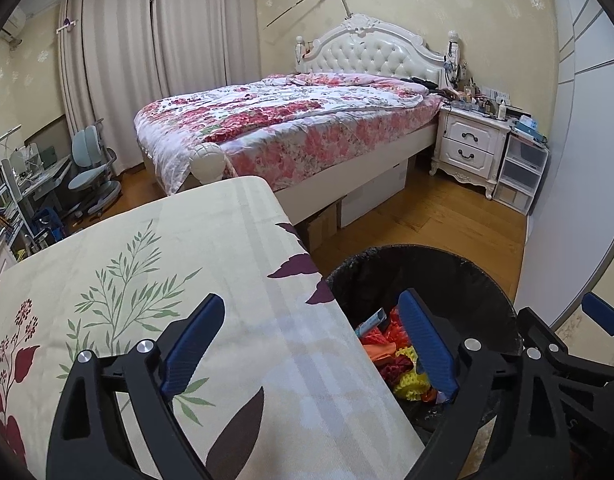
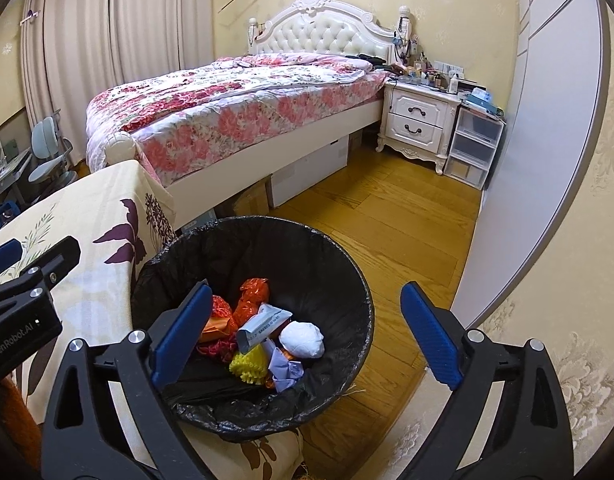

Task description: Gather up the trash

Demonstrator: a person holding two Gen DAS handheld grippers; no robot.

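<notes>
Both tools, left (image 1: 311,330) and right (image 2: 305,322), gape empty beside floral tablecloth (image 1: 155,288), bedroom beyond.

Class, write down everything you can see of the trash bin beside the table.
The trash bin is round and upright, lined with a crinkled black plastic bag folded over its rim. It stands on the wooden floor, close against the cloth-covered table; whether they touch is unclear. Inside lie orange wrappers, a small grey carton, a white wad, a spiky yellow piece and pale purple paper. Neither gripper touches it.
</notes>
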